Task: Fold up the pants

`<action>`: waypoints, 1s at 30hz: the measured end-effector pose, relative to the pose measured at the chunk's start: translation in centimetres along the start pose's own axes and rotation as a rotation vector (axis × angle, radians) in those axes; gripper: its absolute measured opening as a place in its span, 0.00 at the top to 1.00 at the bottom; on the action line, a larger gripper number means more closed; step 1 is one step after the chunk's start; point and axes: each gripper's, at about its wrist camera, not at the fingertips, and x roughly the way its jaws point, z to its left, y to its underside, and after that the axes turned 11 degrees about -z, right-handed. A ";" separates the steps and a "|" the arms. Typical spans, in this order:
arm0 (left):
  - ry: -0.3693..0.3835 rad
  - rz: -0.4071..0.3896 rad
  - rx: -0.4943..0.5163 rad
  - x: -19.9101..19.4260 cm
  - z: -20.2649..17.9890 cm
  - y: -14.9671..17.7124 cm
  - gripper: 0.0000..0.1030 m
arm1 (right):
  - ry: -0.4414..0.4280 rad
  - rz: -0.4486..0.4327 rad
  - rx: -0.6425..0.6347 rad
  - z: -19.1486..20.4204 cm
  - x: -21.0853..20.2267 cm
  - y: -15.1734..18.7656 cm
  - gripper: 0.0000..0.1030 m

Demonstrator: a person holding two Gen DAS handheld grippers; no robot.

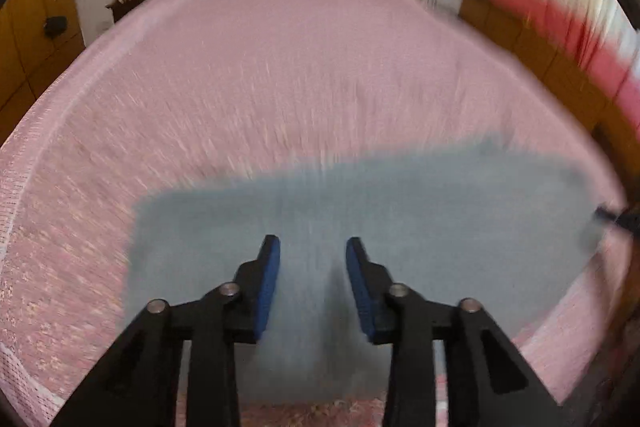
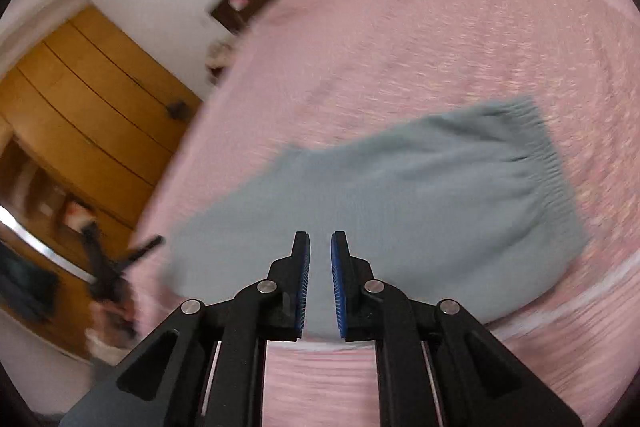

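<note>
I see a pink bedspread (image 2: 440, 39) covering the bed, with the grey-blue folded pants (image 2: 400, 195) lying flat near its near edge. My left gripper (image 1: 313, 247) hangs above them, jaws apart and empty. My right gripper (image 2: 320, 241) hovers over their near edge, jaws narrow, holding nothing.

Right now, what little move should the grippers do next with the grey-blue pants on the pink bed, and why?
Probably bring both down to one short edge of the pants and pinch it for another fold. The pants lie flat on the pink bedspread, seemingly already folded into a rectangle. The left hand-held gripper and right hand-held gripper both hover open above them, with nothing between the pads.
</note>
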 end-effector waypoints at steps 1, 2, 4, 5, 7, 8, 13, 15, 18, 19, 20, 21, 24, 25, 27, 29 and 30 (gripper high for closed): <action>-0.044 0.011 0.059 1.2 -0.7 1.1 0.73 | 0.100 0.055 -0.071 -1.0 0.7 0.6 0.87; -0.049 0.005 0.081 1.8 -0.8 1.7 0.73 | 0.173 0.120 -0.135 -2.0 1.3 1.6 0.87; -0.018 -0.021 0.058 1.5 0.0 2.7 0.73 | 0.162 0.181 -0.176 -3.2 1.4 3.1 0.98; -0.010 -0.024 0.039 1.2 0.4 2.6 0.73 | 0.142 0.165 -0.176 -3.4 0.8 3.2 0.98; -0.001 -0.043 0.013 -0.1 1.0 2.6 0.73 | 0.108 0.138 -0.142 -3.7 -0.3 2.8 0.98; -0.003 -0.063 0.007 -0.6 1.4 2.2 0.73 | 0.089 0.105 -0.123 -4.0 -1.0 2.8 0.95; -0.027 -0.065 -0.043 -2.6 4.3 4.4 0.73 | 0.021 0.034 0.071 -7.7 -1.1 4.9 0.91; 0.026 -0.095 -0.109 -3.6 5.8 5.0 0.73 | -0.012 0.007 0.126 -8.6 -1.3 4.7 0.91; 0.137 -0.160 -0.173 -4.1 7.6 6.7 0.70 | -0.026 -0.019 0.144 -9.1 -2.6 4.6 0.90; 0.158 -0.177 -0.179 -4.3 7.9 7.2 0.69 | -0.023 -0.024 0.140 -9.2 -2.9 4.7 0.90; 0.173 -0.192 -0.196 -4.3 8.1 7.6 0.69 | -0.020 -0.027 0.128 -9.3 -3.1 4.9 0.90; 0.173 -0.190 -0.205 -4.5 8.2 7.6 0.69 | -0.016 -0.030 0.117 -9.6 -3.5 5.3 0.90; 0.159 -0.197 -0.167 -4.7 7.3 7.6 0.62 | 0.000 -0.061 0.071 -8.0 -3.2 6.2 0.91; 0.147 -0.198 -0.151 -4.9 7.0 7.5 0.61 | 0.001 -0.076 0.063 -8.0 -3.3 6.5 0.91; 0.130 -0.193 -0.144 -5.1 6.6 7.5 0.60 | -0.007 -0.093 0.064 -7.6 -3.4 7.0 0.91; 0.117 -0.186 -0.164 -5.6 6.4 7.5 0.54 | -0.026 -0.108 0.078 -7.6 -3.4 7.4 0.91; 0.115 -0.190 -0.172 -5.9 6.2 7.6 0.51 | -0.040 -0.109 0.091 -8.0 -3.5 7.6 0.91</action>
